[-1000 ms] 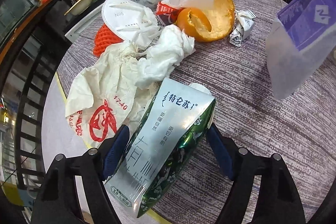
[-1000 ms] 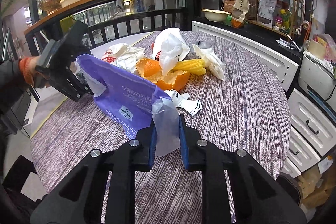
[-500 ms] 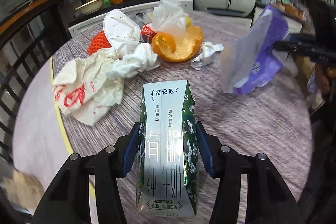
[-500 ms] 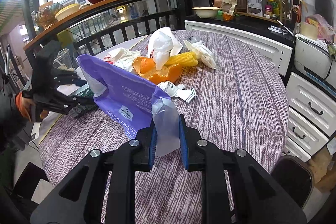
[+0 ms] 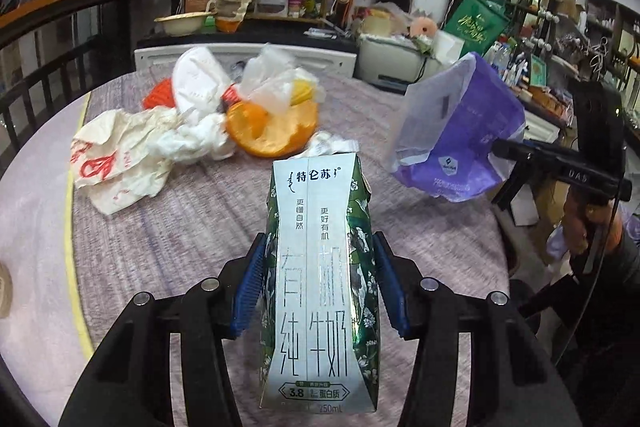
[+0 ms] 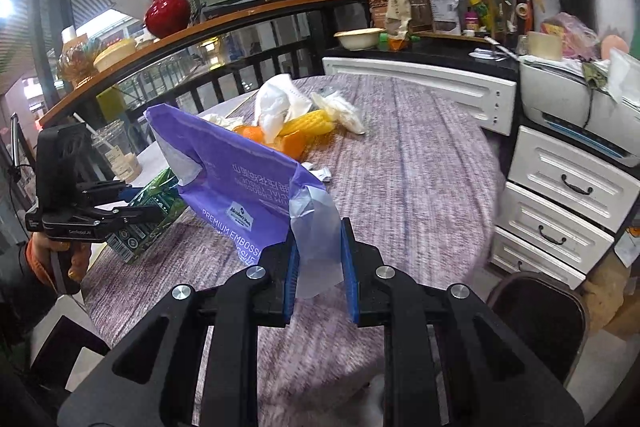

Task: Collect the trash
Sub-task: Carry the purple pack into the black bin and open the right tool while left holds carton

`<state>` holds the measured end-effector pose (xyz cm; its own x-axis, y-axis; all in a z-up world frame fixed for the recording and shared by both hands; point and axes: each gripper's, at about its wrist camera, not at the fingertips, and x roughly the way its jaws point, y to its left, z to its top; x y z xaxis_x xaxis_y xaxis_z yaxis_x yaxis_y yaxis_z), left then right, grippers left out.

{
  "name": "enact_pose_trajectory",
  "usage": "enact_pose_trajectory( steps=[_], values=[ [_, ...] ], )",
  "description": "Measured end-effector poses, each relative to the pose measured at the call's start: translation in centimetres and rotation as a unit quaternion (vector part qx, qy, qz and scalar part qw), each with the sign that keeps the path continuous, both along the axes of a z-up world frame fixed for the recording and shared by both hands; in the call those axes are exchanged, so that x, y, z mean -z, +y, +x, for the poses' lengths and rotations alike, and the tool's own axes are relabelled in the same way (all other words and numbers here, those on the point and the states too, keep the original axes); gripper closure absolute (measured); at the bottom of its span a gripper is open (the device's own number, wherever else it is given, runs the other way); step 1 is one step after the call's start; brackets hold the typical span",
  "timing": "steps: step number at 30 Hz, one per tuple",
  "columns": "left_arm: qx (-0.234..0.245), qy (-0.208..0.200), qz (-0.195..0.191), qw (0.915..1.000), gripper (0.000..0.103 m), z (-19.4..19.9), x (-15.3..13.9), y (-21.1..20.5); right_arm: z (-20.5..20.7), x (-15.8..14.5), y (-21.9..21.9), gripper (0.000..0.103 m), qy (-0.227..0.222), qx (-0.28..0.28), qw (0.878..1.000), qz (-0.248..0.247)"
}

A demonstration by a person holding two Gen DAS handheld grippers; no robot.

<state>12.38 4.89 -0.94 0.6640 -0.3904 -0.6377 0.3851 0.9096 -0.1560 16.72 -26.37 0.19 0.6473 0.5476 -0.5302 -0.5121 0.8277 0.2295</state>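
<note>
My left gripper (image 5: 318, 279) is shut on a flattened green and silver milk carton (image 5: 318, 291) and holds it above the round table (image 5: 192, 219). The carton also shows in the right wrist view (image 6: 154, 205). My right gripper (image 6: 318, 267) is shut on the clear edge of a purple plastic bag (image 6: 236, 183), held open above the table; the bag also shows at the right of the left wrist view (image 5: 460, 135). Trash lies at the table's far side: an orange peel (image 5: 272, 127), crumpled tissue (image 5: 188, 143), a white face mask (image 5: 198, 83), a red-printed paper bag (image 5: 116, 163) and a corn cob (image 6: 308, 123).
A black railing (image 6: 248, 63) runs along the table's far left. White drawers (image 6: 560, 195) and a printer (image 6: 576, 103) stand to the right. A dark chair (image 6: 536, 315) sits below the table's right edge. A cluttered counter (image 5: 256, 23) is behind.
My left gripper has shut on the milk carton, lifted it off the table and swung right toward the purple bag. My right gripper has kept hold of the bag.
</note>
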Motion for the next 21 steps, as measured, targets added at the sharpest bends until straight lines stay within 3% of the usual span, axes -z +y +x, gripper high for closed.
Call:
enact_pose_trajectory(
  steps=[9, 15, 21],
  values=[
    [0.036, -0.017, -0.047, 0.9981, 0.052, 0.4, -1.4, -6.4, -1.0, 0.6, -7.7, 0.083, 0.006, 0.09, 0.996, 0.027],
    [0.063, -0.02, -0.06, 0.996, 0.052, 0.7, -1.7, -10.5, -1.8, 1.9, -13.1, 0.083, -0.002, 0.179, 0.984, -0.006],
    [0.096, -0.027, -0.062, 0.9931, 0.052, 0.9, -2.3, -14.7, -1.9, 5.2, -17.9, 0.083, 0.016, 0.266, 0.962, -0.067]
  ],
)
